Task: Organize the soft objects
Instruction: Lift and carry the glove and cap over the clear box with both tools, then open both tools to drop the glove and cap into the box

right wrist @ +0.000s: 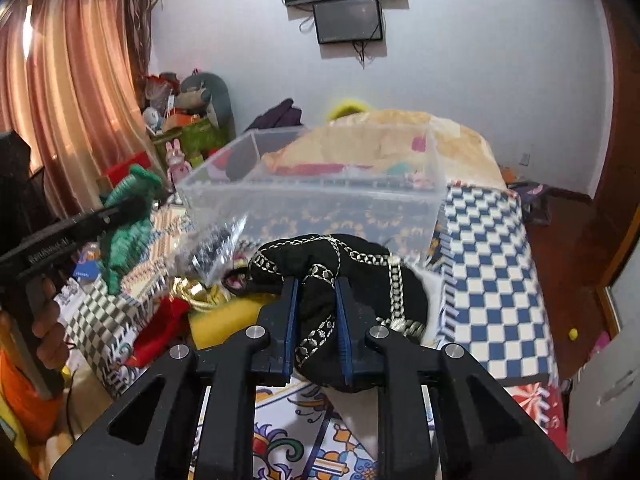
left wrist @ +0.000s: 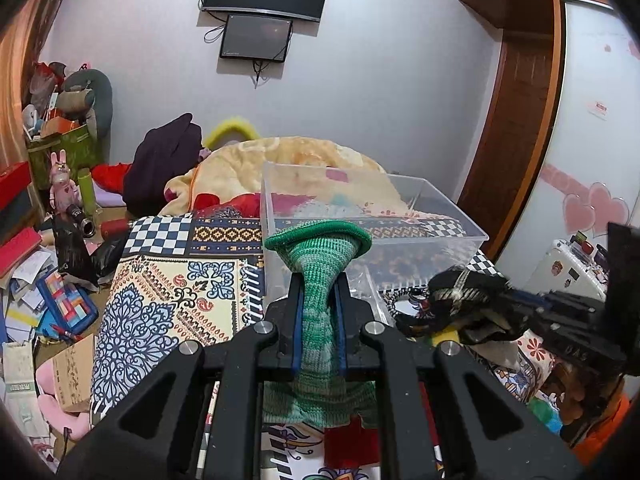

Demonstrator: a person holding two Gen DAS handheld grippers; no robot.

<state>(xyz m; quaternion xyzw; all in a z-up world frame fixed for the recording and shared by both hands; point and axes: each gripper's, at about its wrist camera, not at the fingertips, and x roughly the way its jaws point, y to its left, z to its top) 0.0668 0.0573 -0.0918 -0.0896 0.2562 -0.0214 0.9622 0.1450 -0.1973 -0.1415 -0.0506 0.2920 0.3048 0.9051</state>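
Both grippers are mid-carry toward the clear plastic bin [left wrist: 372, 216], which sits on the patterned bedspread [left wrist: 168, 280]. The left gripper [left wrist: 318, 300] pinches a green knitted sock [left wrist: 320, 256] just in front of the bin's near wall, cuff level with the rim. The right gripper [right wrist: 316, 304] squeezes a black gold-trimmed cloth [right wrist: 344, 264], also just short of the bin. Next, each load needs lifting over the near rim before its fingers part. The bin itself looks empty, though its walls show bedding behind, so that is uncertain.
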